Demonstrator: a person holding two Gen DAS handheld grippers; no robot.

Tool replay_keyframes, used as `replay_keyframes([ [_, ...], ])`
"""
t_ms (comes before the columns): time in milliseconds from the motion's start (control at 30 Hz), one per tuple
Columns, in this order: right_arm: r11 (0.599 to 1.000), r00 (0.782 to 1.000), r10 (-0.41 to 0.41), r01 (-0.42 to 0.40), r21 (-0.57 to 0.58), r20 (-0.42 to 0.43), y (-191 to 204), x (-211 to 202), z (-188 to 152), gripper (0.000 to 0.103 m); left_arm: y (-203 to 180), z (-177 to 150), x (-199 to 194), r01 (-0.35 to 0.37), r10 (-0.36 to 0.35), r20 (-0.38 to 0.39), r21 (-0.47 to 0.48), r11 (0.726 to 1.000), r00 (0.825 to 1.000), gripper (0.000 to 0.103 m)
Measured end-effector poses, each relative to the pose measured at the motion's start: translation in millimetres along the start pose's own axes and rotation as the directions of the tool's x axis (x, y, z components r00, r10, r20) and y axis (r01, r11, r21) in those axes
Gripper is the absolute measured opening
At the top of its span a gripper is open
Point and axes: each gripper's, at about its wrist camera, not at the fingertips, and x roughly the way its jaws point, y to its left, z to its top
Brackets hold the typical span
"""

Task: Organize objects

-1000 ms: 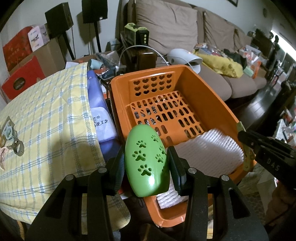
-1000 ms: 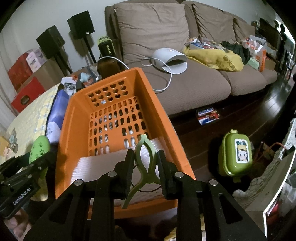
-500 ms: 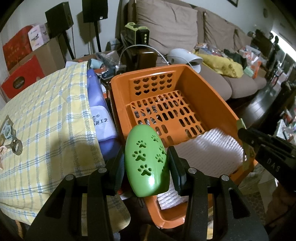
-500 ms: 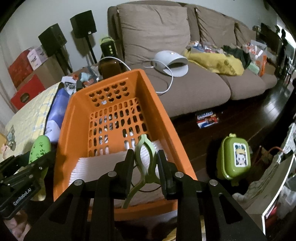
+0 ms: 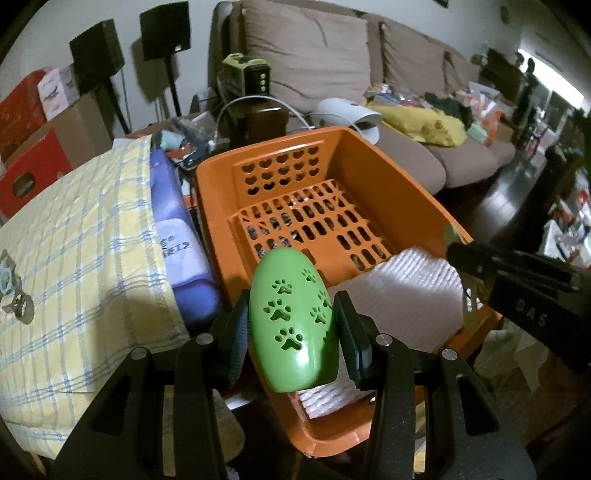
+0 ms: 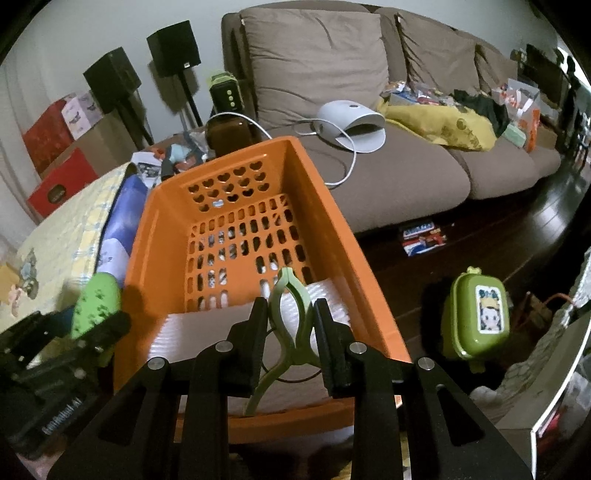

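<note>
holding green case (image 5: pixel 293 321) at orange basket (image 5: pixel 207 192) rim, clip (image 6: pixel 291 314) inside

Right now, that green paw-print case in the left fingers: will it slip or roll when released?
Likely slippery: the green paw-print case looks glossy and rounded, held only at its sides. Probably light, since its paw cutouts suggest a hollow shell. Dropped into the orange basket, it may rock or roll.

Left wrist view: sits just behind the left gripper (image 5: pixel 291 325), tilted down, facing the basket (image 5: pixel 373 155) from its near left corner, close in. Right wrist view: behind the right gripper (image 6: pixel 290 332), tilted down, looking along the basket from its near edge. Both views share the basket, the sofa (image 6: pixel 388 177) beyond, the speakers (image 5: pixel 164 29). Each catches the other gripper at frame edge.
</note>
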Motion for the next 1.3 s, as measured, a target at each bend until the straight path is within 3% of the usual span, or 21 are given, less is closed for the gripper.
replay_keyframes([
  [200, 1.0, 1.0, 0.004, -0.004, -0.013, -0.002, 5, 1, -1, 0.025, -6, -4, 3, 0.029, -0.029, -0.007, 0.02, 0.999, 1.0, 0.041],
  [367, 0.999, 0.999, 0.036, -0.036, 0.011, 0.003, 2, -1, 0, 0.025, -6, -5, 9, 0.12, -0.12, -0.041, 0.001, 0.993, 0.992, 0.041],
  [1300, 0.996, 0.996, 0.087, -0.087, 0.023, -0.025, 2, 5, -2, 0.025, -13, -18, 21, 0.119, -0.118, -0.048, 0.008, 0.993, 0.992, 0.041],
])
